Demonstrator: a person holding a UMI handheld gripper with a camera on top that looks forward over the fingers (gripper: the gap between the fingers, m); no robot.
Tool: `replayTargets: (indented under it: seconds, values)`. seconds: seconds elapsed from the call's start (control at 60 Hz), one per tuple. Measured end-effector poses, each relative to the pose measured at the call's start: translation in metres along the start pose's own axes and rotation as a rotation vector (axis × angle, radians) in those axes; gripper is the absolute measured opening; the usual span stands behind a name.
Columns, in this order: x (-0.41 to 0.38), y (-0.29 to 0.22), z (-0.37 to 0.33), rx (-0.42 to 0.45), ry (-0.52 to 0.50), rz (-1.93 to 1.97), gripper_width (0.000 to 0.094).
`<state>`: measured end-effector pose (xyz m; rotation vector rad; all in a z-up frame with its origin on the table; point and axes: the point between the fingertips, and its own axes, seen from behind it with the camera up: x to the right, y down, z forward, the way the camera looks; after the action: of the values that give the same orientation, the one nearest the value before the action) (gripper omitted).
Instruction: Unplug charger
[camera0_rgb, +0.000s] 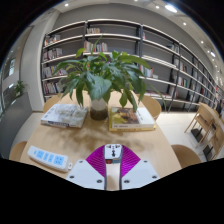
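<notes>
White boxy charger (113, 153) pinched between the gripper (113, 160) pads.

Charger (113, 153) perhaps half hidden between fingers.

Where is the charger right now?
In the gripper view, the charger sits between the gripper fingers on the wooden table, in front of the potted plant.

charger (113, 153) face: small marks, too tiny to read
magazines (64, 115) left of plant: cover print, unreadable
book (131, 118) right of plant: cover text not legible
remote/keypad (48, 157): buttons visible, no chars readable
shelf books (120, 42) in bkgd: spines too far, no titles legible
</notes>
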<state>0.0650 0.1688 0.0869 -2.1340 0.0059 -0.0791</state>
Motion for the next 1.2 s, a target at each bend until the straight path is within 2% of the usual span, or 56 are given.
replayTargets:
  seconds: [0.133, 0.283, 0.417, 0.467, 0.5, 0.567, 0.667, 0.8, 0.95, 1.083, 1.2]
  values:
    - [0.004, 0.051, 0.016, -0.065, -0.023, 0.025, 0.017]
    - [0.012, 0.076, 0.025, -0.147, -0.031, 0.018, 0.0222]
    - [0.012, 0.07, 0.02, -0.139, -0.04, 0.012, 0.0284]
    - [0.016, 0.058, 0.013, -0.119, -0.025, 0.01, 0.0376]
    - [0.017, 0.047, 0.005, -0.101, -0.014, 0.009, 0.0495]
    - [0.02, 0.019, -0.019, -0.057, 0.003, 0.014, 0.0621]
    - [0.017, -0.026, -0.069, 0.046, 0.023, 0.02, 0.0727]
    - [0.0, -0.05, -0.145, 0.11, 0.001, 0.014, 0.0735]
    - [-0.031, -0.026, -0.219, 0.128, -0.045, 0.015, 0.075]
    - [-0.059, 0.017, -0.268, 0.083, -0.093, -0.023, 0.0748]
    - [-0.071, 0.053, -0.3, 0.043, -0.094, -0.049, 0.0753]
